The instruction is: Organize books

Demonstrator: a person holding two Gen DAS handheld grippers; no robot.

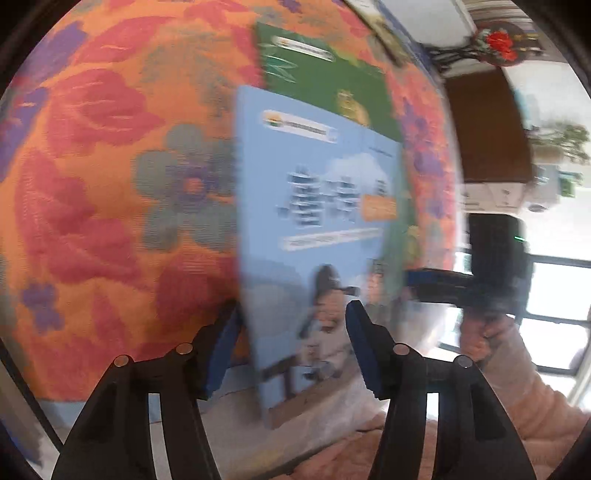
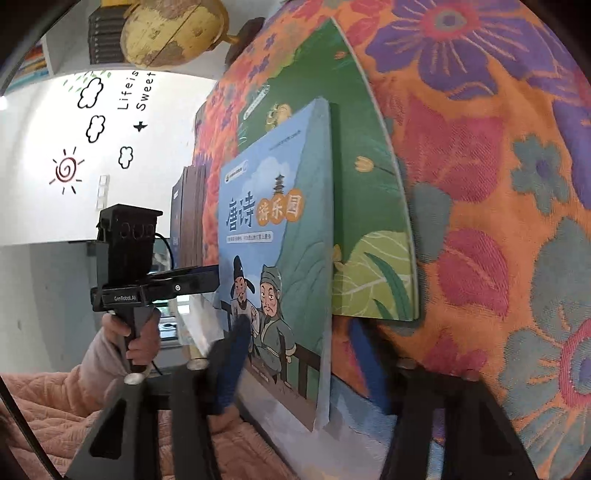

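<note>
white wall behind the scene carries drawn clouds, a red spiral sun and the words "life is sweet"; a yellowed globe sits at 12 o'clock in the right wrist view. orange floral cloth covers the surface where the books lie.

blue book shows chinese title characters, partly in orange discs, above two cartoon men in old dress. it lies on top of the larger green book, whose leaf-patterned cover sticks out at 3 o'clock and 12 o'clock of it. in the left wrist view both covers bear a small logo strip, too blurred to read.

left hand-held gripper has its fingers apart, astride the blue book's near edge, pads not pressing. its body, seen from the right, reads "genrobot.ai".

right hand-held gripper also straddles the near corner of the blue book, fingers apart; whether a pad touches the cover i cannot tell.

bare cloth lies open at 9 o'clock of the books in the left wrist view; a dark stack of books stands beyond.
</note>
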